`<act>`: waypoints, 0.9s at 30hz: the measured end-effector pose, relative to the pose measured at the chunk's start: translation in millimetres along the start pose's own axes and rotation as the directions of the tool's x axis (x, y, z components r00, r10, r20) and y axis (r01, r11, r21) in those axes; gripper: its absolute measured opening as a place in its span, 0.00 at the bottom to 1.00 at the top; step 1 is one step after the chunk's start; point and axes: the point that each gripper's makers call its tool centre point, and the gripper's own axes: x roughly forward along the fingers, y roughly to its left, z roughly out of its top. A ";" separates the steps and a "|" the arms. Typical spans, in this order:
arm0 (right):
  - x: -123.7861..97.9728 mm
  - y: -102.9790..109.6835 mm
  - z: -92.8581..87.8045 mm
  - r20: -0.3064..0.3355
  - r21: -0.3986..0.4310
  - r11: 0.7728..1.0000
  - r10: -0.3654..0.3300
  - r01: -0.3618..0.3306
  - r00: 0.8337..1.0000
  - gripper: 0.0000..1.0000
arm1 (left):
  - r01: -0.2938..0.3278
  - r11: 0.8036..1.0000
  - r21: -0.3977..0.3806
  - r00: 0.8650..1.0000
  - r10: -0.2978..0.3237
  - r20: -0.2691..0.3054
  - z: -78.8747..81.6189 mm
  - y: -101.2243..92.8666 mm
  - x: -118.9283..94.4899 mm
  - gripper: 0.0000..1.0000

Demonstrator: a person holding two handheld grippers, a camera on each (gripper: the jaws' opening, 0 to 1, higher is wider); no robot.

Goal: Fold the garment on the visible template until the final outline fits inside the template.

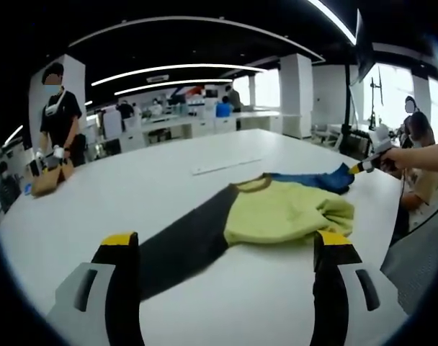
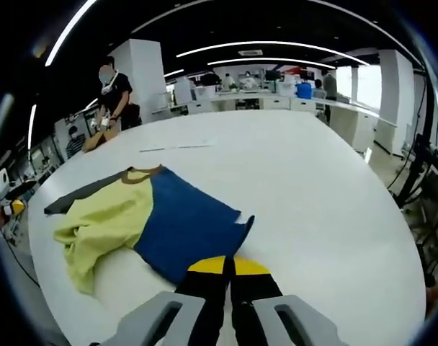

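Observation:
A garment lies on the white table [image 1: 204,151], with a dark grey part [image 1: 183,241], a yellow-green middle [image 1: 284,213] and a blue part [image 1: 313,180]. My left gripper [image 1: 227,241] is open just in front of it, its jaws on either side of the grey and yellow-green cloth and nothing between them. My right gripper [image 1: 364,166] is shut on the blue part's corner, which rises to a point at its tips. In the right gripper view the shut jaws [image 2: 230,265] pinch the edge of the blue panel [image 2: 183,223], with the yellow-green cloth [image 2: 104,216] bunched beyond.
A thin pale strip [image 1: 226,167] lies on the table behind the garment. A person [image 1: 59,115] stands at the far end by a brown object [image 1: 50,176]. Another person [image 1: 421,144] sits off the right edge. Desks and pillars fill the background.

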 end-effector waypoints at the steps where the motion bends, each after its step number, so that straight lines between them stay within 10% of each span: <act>1: -1.4 -3.4 -1.1 -0.002 -0.004 1.000 -0.009 0.009 1.000 0.00 | 0.000 1.000 -0.001 1.000 0.000 -0.001 -0.3 -0.2 0.0 0.98; 27: -45.0 -77.3 -34.7 -0.042 0.031 0.983 -0.177 0.179 0.983 0.00 | -0.002 1.000 -0.007 1.000 0.002 -0.003 -8.0 1.8 -4.5 0.97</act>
